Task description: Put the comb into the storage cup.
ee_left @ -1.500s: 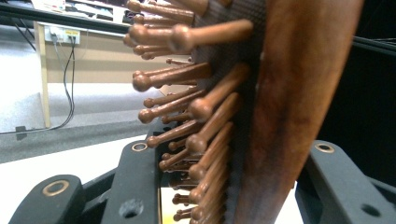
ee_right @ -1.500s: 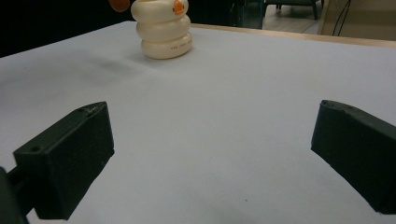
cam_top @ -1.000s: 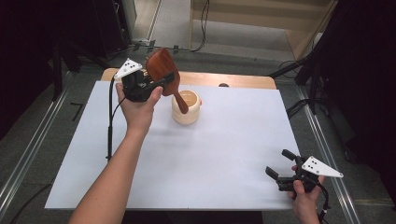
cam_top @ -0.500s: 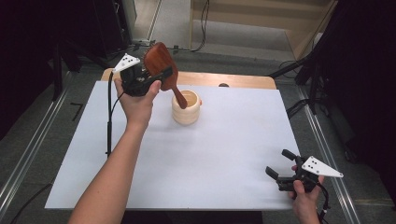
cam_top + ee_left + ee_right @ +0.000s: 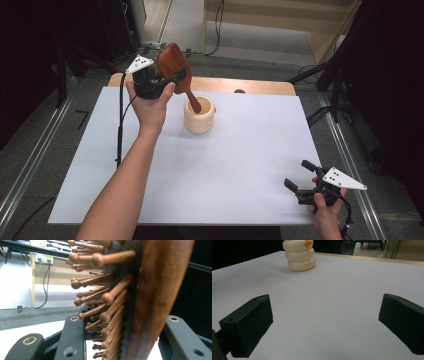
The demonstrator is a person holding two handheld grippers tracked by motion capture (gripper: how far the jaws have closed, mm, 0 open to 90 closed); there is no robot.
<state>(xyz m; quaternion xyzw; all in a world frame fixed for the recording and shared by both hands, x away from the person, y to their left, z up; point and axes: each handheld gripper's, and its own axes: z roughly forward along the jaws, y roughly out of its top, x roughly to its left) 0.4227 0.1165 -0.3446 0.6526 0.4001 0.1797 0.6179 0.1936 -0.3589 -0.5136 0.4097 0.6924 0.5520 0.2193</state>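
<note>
Left tool (image 5: 172, 80) clamps hairbrush (image 5: 172, 62), handle in cup (image 5: 199, 117).

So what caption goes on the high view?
Left gripper lowers a brush handle into the cup.

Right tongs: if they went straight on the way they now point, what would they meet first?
Probably the cream holder. It stands ahead of the open right tongs, a little left of centre, with bare white mat between; they might just pass beside it.
</note>
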